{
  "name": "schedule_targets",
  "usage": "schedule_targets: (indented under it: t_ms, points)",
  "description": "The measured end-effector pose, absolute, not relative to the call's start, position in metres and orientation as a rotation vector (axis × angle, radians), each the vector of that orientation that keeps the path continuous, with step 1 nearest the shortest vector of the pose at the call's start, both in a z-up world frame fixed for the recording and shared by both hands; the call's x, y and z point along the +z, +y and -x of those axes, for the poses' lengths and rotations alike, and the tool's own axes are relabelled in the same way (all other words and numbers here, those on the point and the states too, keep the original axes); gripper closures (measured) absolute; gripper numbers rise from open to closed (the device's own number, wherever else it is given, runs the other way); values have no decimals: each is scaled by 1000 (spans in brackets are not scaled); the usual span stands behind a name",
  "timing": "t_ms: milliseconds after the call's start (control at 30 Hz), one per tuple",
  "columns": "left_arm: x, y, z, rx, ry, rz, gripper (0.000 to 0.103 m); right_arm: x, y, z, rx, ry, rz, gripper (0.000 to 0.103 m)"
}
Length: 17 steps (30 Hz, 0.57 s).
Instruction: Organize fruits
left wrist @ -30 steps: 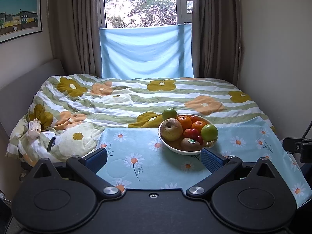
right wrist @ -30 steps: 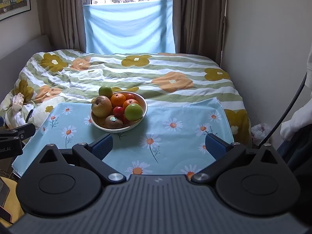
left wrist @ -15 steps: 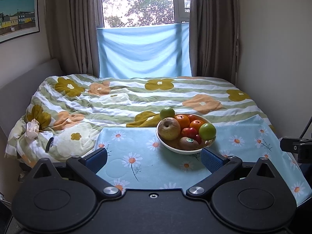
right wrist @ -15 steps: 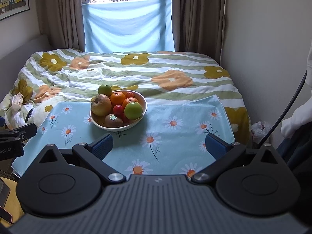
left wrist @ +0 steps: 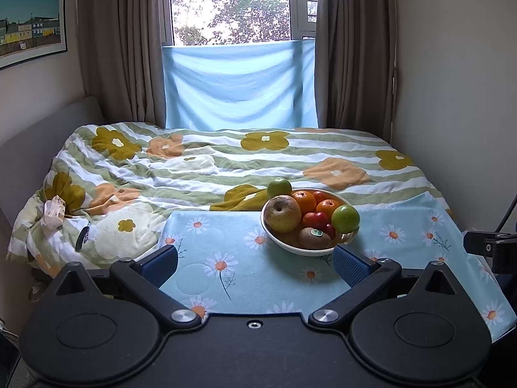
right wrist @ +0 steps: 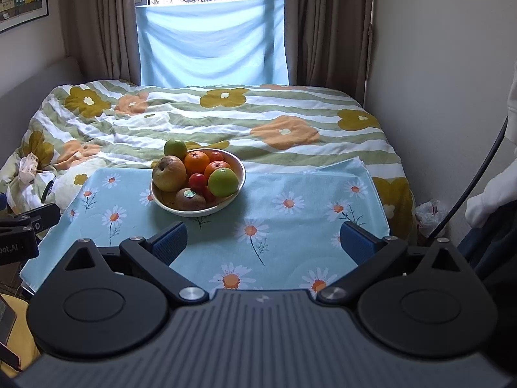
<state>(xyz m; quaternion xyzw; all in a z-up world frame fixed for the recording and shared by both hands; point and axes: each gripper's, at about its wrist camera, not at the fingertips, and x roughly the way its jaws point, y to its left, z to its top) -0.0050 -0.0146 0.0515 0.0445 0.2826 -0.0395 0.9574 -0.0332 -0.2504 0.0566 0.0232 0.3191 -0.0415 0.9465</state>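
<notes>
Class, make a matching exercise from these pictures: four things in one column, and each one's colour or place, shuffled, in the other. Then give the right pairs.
Things:
1. kiwi
2. front apple
3. bowl
4. curtains

Descriptions:
A. white, on the daisy cloth
B. brown, either side of the window
C. bright green, right side of the bowl
D. brown, sticker on top

Pairs: 1-D, 2-C, 3-A, 4-B

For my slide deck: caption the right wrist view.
Open right tongs face a white bowl of mixed fruit on daisy cloth.
</notes>
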Motion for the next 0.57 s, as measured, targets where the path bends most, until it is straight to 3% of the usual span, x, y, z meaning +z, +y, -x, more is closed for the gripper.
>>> schedule_targets:
  t_ms: [567]
  points:
    - [49,-5,6,-81,573,-78,0,55,-243,34,-86,657,-49,0]
